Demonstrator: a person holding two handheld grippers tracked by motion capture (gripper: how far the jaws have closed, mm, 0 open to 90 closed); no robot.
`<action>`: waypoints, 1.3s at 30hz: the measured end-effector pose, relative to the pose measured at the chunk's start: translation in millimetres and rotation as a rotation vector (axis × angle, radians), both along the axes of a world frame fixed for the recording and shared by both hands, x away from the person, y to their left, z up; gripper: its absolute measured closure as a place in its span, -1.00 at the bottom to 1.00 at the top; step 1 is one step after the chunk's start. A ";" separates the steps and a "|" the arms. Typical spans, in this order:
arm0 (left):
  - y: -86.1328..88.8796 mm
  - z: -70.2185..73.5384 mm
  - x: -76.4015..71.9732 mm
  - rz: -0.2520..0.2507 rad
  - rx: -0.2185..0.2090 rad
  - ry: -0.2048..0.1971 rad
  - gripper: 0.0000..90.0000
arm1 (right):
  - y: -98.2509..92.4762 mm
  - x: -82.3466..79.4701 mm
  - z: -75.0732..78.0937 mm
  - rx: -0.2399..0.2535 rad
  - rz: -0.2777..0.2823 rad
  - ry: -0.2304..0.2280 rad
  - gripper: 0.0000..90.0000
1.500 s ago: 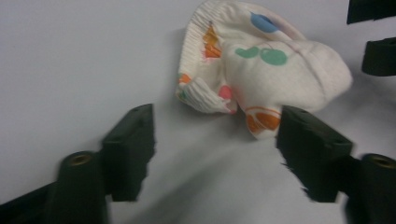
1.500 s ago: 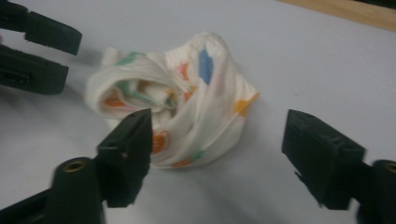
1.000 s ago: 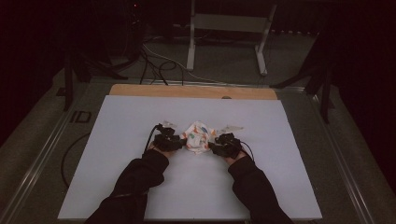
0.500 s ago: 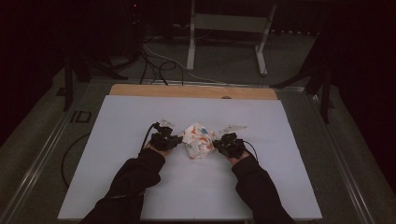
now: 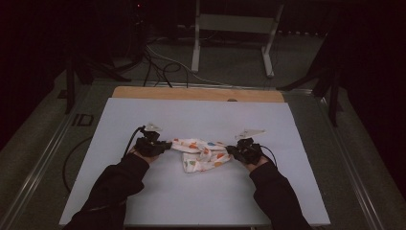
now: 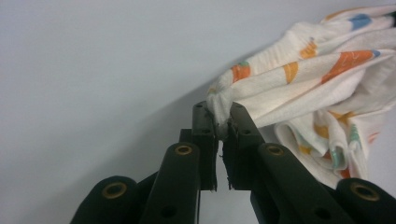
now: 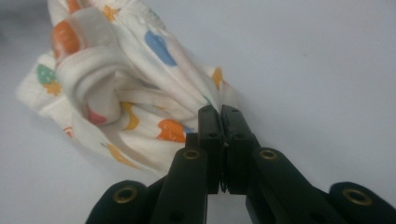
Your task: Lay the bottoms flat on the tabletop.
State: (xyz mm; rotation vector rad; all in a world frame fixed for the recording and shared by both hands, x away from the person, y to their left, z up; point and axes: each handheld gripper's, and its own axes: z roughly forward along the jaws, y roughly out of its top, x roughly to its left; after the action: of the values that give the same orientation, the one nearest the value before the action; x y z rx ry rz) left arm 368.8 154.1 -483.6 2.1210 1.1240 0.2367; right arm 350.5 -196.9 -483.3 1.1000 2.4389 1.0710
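A white cloth (image 5: 201, 153) with orange, blue and green prints is stretched between both grippers over the white table (image 5: 191, 201); its middle sags in a crumpled bunch. My left gripper (image 5: 168, 144) is shut on the cloth's left end; the left gripper view shows the black jaws pinching a gathered edge of the cloth (image 6: 299, 79) at my left gripper (image 6: 220, 122). My right gripper (image 5: 230, 149) is shut on the right end, its jaws closed tight in the right gripper view on a fold of the cloth (image 7: 126, 88) at my right gripper (image 7: 220, 112). Both sets of jaws closed within the last second.
A wooden strip (image 5: 196, 94) runs along the table's far edge. Beyond it stand a metal frame (image 5: 230, 28) and loose cables (image 5: 158, 67) on the dark floor. A person's dark sleeves (image 5: 115, 187) come in from the bottom.
Both grippers have shut on the cloth and moved apart and up, left one leftward, right one rightward. The cloth, bunched between them before, is now pulled out lengthwise.
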 end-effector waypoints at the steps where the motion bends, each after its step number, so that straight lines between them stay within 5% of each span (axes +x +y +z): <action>1: 1.5 -0.6 2.0 0.008 0.014 -0.007 0.88 | 1.7 -0.6 0.8 -0.002 0.002 -0.005 0.98; 9: -7.3 -9.2 12.9 0.024 -0.011 0.003 0.78 | 5.1 4.2 -1.9 -0.032 -0.031 -0.018 0.98; 12: -11.6 -7.3 10.6 0.009 -0.029 0.004 0.64 | 2.3 6.8 -3.3 -0.036 -0.040 -0.027 0.98; 13: -13.8 -5.9 8.9 0.002 -0.050 0.007 0.39 | -1.4 9.7 -5.8 -0.019 -0.064 -0.011 0.96; 15: -20.9 -1.9 2.0 -0.037 -0.051 -0.009 0.17 | -2.7 10.4 -7.6 -0.007 -0.081 0.002 0.50; 17: -22.4 -0.7 -0.2 -0.057 -0.064 -0.010 0.01 | -3.6 9.7 -7.6 -0.002 -0.076 0.005 0.45; 20: -34.2 5.2 -13.3 -0.117 -0.104 -0.019 -0.13 | 0.5 -0.1 -3.1 0.010 -0.067 -0.007 0.11; 23: -40.3 8.0 -18.9 -0.149 -0.129 -0.024 -0.15 | 5.3 -7.6 0.7 0.026 -0.054 -0.013 0.03; 27: -67.6 12.9 -32.0 -0.251 -0.147 -0.026 -0.13 | 7.5 -13.0 -1.6 0.021 -0.069 0.000 -0.02; 32: -88.7 7.1 -28.5 -0.259 -0.127 -0.020 -0.13 | 6.2 -9.7 -7.8 0.009 -0.090 0.017 -0.05; 39: -109.6 -10.2 -11.1 -0.217 -0.096 0.020 0.10 | 6.7 -3.5 -16.8 0.015 -0.102 0.057 0.31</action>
State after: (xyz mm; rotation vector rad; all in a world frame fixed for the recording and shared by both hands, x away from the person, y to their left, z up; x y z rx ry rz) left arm 357.7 44.5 -493.7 2.1422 0.8895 0.0588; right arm 347.0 -190.2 -500.1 1.2620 2.3926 1.0416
